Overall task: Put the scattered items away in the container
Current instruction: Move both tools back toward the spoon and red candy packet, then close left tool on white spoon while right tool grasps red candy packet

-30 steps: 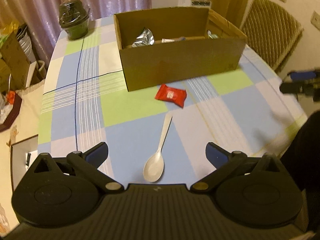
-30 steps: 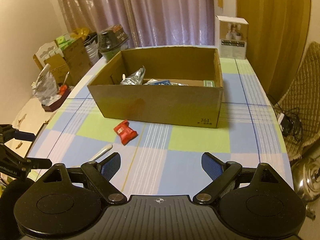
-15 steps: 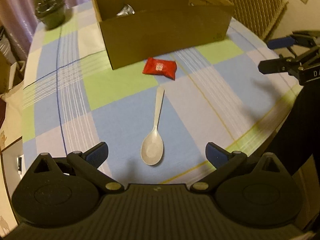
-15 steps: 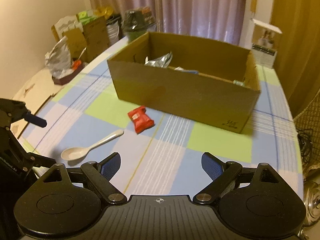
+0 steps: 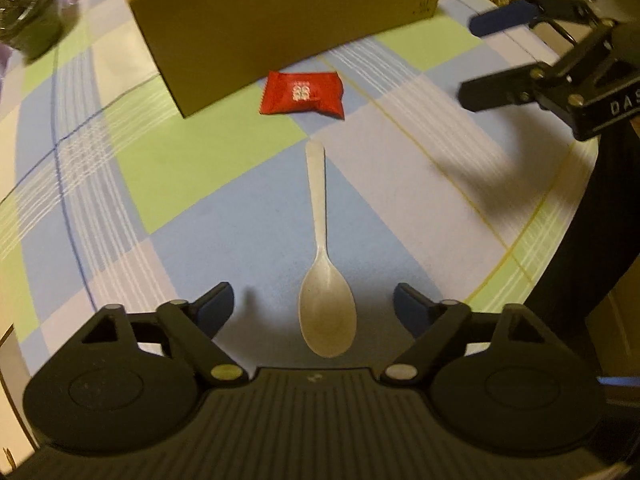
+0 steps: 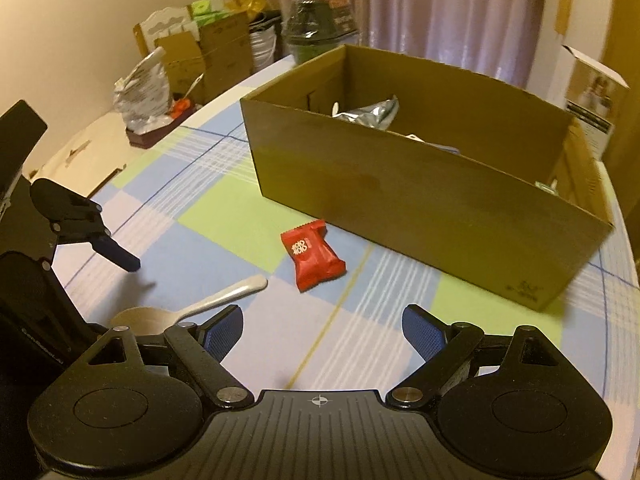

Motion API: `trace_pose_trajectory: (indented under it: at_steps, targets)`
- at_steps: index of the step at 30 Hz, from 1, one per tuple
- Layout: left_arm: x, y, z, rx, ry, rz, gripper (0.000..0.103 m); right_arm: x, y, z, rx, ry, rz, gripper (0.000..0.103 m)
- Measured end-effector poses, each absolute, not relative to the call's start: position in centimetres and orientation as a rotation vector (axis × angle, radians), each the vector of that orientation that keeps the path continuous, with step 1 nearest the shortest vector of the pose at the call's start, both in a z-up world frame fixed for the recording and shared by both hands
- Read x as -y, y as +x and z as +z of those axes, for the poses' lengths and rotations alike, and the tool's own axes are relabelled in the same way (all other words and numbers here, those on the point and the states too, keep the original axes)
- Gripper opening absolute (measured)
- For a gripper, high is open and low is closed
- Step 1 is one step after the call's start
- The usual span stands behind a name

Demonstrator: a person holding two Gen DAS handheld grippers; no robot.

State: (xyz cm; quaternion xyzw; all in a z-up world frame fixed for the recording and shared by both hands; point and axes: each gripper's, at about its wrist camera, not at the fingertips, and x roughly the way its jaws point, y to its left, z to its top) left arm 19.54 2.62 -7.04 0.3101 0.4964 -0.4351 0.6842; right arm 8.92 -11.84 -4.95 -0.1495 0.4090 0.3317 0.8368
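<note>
The left gripper (image 5: 313, 303) is held over the spoon (image 5: 326, 276), its jaws closing with the bowl between them, not yet touched. The right gripper (image 6: 322, 330) is kept wide apart, empty. A red packet (image 6: 310, 254) lies on the tablecloth (image 5: 132, 168) beside the cardboard box (image 6: 420, 188).

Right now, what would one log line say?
left claw: closing around spoon | right claw: open, empty | red packet: on table | box: part-filled

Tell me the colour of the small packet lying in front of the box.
Red, with a small white print; the packet shows best in the left wrist view.
</note>
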Motion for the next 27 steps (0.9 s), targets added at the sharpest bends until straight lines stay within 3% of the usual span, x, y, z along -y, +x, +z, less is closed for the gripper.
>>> trace_pose_trajectory:
  at_steps: [5,9,11,13,15,25,27]
  targets:
    - [-2.2,20.3,-8.1,-1.140,0.690,-0.988,0.070,10.7,10.1,-6.2,-0.871,-0.342,0.729,0.093]
    - [-1.9,20.2,-8.7,-1.147,0.722,-1.007,0.053,10.3,10.9,-6.9,-0.880,-0.345,0.739,0.093]
    - [-1.8,20.1,-8.7,-1.142,0.734,-1.010,0.051,10.2,11.2,-7.2,-0.886,-0.341,0.740,0.093]
    - [-1.8,20.1,-8.7,-1.142,0.740,-1.012,0.043,10.0,11.5,-7.4,-0.890,-0.340,0.743,0.093]
    - [-1.9,20.4,-8.5,-1.155,0.723,-1.017,0.028,9.8,11.7,-7.5,-0.893,-0.342,0.748,0.093]
    - [-2.8,20.8,-7.1,-1.156,0.645,-0.994,0.027,8.2,13.0,-8.5,-0.887,-0.363,0.781,0.092]
    - [-3.1,21.0,-7.1,-1.156,0.640,-0.985,0.027,7.8,13.4,-8.8,-0.880,-0.367,0.785,0.079]
